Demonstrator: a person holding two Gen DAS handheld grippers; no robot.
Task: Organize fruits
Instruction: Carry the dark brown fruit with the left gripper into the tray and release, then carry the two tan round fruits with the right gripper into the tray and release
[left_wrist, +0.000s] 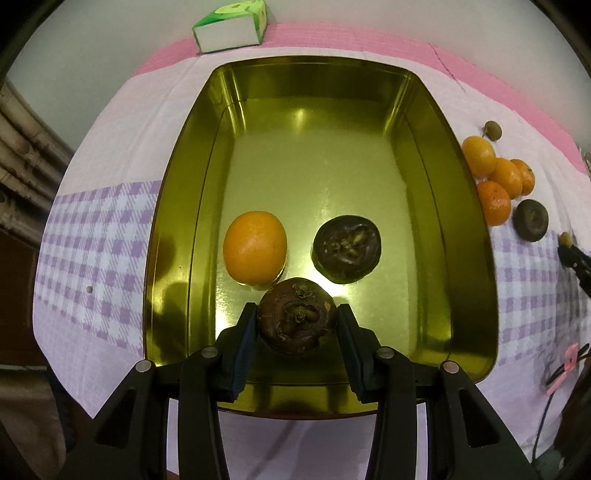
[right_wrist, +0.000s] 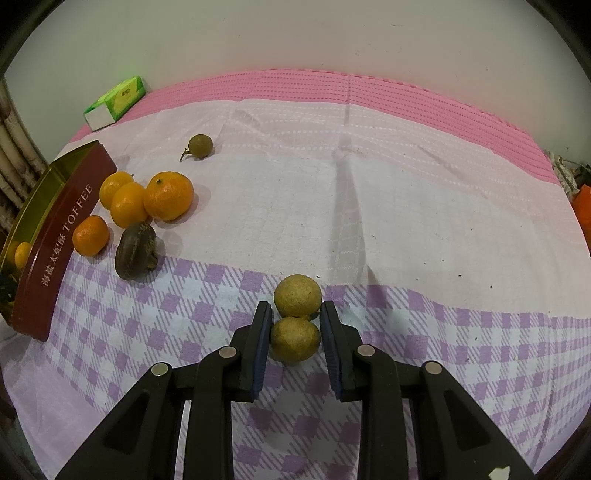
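Note:
A gold tin (left_wrist: 177, 236) holds an orange (left_wrist: 255, 246) and a dark brown water chestnut (left_wrist: 347, 249). My left gripper (left_wrist: 297, 314) is shut on a second water chestnut (left_wrist: 297, 320) over the tin's near end. In the right wrist view the tin (right_wrist: 55, 236) stands at the left, with several oranges (right_wrist: 168, 195) and another water chestnut (right_wrist: 135, 251) beside it. My right gripper (right_wrist: 295, 314) has its jaws around a longan (right_wrist: 294, 339), with a small gap at the right pad. A second longan (right_wrist: 297, 296) touches it just beyond. A third longan (right_wrist: 200, 146) lies farther back.
A green tissue box (right_wrist: 116, 101) sits at the table's far left by the wall; it also shows in the left wrist view (left_wrist: 231, 26). A pink and purple checked cloth (right_wrist: 406, 206) covers the table. A pink clip and cable (left_wrist: 561, 365) lie at the right edge.

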